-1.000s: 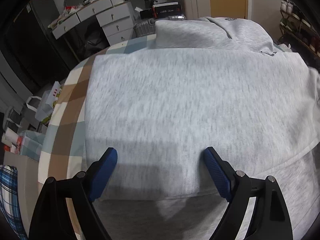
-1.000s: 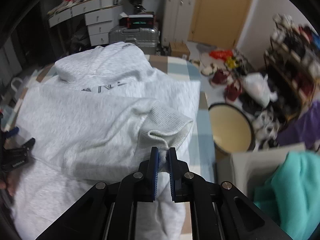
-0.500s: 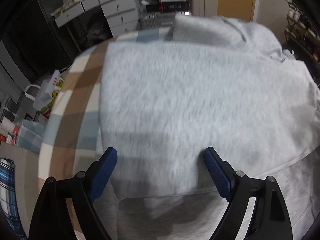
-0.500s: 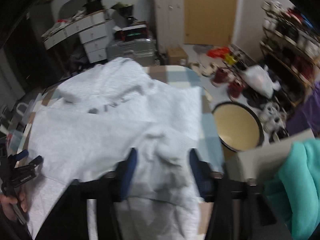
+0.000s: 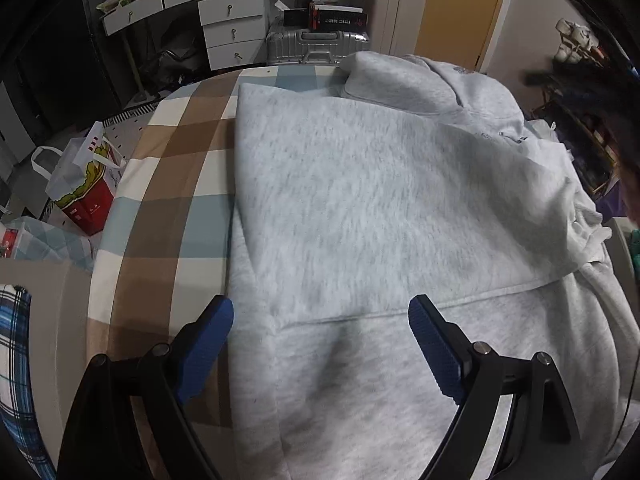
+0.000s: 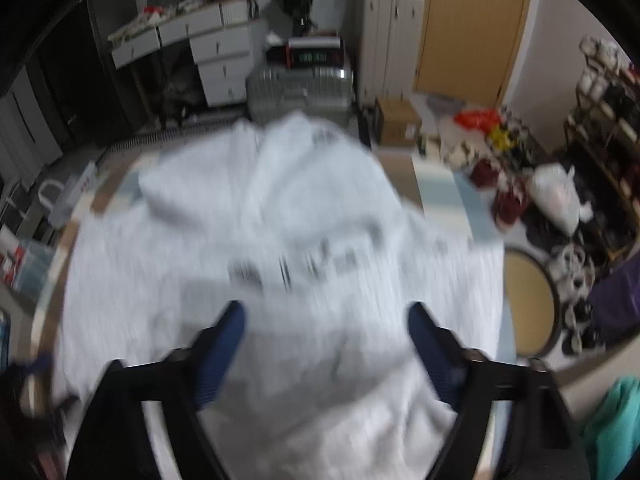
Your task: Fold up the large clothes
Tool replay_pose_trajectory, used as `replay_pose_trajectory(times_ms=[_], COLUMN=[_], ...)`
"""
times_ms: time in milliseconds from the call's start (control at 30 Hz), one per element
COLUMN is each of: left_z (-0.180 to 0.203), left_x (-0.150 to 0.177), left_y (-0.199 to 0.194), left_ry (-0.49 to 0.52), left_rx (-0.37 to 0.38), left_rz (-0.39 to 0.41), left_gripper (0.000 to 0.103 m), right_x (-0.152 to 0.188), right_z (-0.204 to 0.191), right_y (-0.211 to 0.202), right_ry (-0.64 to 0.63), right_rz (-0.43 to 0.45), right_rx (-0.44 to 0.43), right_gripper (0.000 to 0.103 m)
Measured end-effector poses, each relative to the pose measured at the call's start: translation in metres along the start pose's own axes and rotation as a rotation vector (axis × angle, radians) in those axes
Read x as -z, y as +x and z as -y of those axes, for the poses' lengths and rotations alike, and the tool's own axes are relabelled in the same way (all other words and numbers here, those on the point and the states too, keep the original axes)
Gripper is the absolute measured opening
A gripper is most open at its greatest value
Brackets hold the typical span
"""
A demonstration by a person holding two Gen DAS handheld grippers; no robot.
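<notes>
A light grey hoodie [image 5: 380,208] lies spread on a checked tablecloth [image 5: 172,184], with its left side folded over the body and its hood at the far end. My left gripper [image 5: 320,344] is open and empty, just above the hoodie's near left part. The hoodie also fills the blurred right wrist view [image 6: 280,248], dark lettering showing on its chest. My right gripper [image 6: 326,340] is open and empty above the hoodie's middle. The sleeve cuff [image 5: 584,232] lies folded in at the right.
A silver suitcase [image 5: 316,46] and white drawers [image 5: 232,20] stand beyond the table's far end. A shopping bag [image 5: 86,184] sits on the floor at the left. A round cream stool [image 6: 528,300], a teal cloth [image 6: 612,428] and floor clutter lie to the right.
My right gripper has let go of the sleeve cuff, opened and swung left over the hoodie's middle. My left gripper has stayed open and drifted back and left.
</notes>
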State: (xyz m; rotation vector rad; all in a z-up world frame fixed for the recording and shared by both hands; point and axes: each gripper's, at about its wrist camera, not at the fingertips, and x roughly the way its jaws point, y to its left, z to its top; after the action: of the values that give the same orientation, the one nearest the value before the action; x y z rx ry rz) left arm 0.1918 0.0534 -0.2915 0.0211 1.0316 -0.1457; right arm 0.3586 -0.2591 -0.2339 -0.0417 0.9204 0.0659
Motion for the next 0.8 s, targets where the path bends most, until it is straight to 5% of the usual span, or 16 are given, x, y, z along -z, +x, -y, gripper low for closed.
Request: replay_pose_trajectory(times_ms=[100,233,367,400,467,800], left_z=[-0.006,-0.011,-0.010,-0.009,-0.005,-0.005], left_x=[-0.003,-0.008,-0.003,-0.003,-0.004,-0.002], left_y=[0.001,0.011,0.017,0.019,0.020,0.022], left_ry=[-0.008,-0.003,0.010,0.013,0.028,0.017], left_rx=[0.021,0.024,0.045,0.045,0.043,-0.005], left_rz=[0.004,-0.018,-0.068,-0.072,-0.068,-0.046], left_gripper=[0.087,0.087,0.087,0.087,0.087,0.087], right_x=[-0.058,-0.090,-0.098,-0.099,-0.099,-0.052], right_z=[-0.034,-0.065,-0.054,-0.050,-0.039,0.000], right_y=[0.041,0.103,0.162,0.167,0.162,0.057], right_ry=[-0.012,-0.091,-0.051,-0.031,0.003,-0.045], right_rz=[-0.015,-0.057,-0.146,-0.155,-0.127,0.088], right_rx=[0.013,0.056,0.126,0.133,0.154,0.195], right_gripper=[0.091,0.085,0.048,0.046,0.006,0.004])
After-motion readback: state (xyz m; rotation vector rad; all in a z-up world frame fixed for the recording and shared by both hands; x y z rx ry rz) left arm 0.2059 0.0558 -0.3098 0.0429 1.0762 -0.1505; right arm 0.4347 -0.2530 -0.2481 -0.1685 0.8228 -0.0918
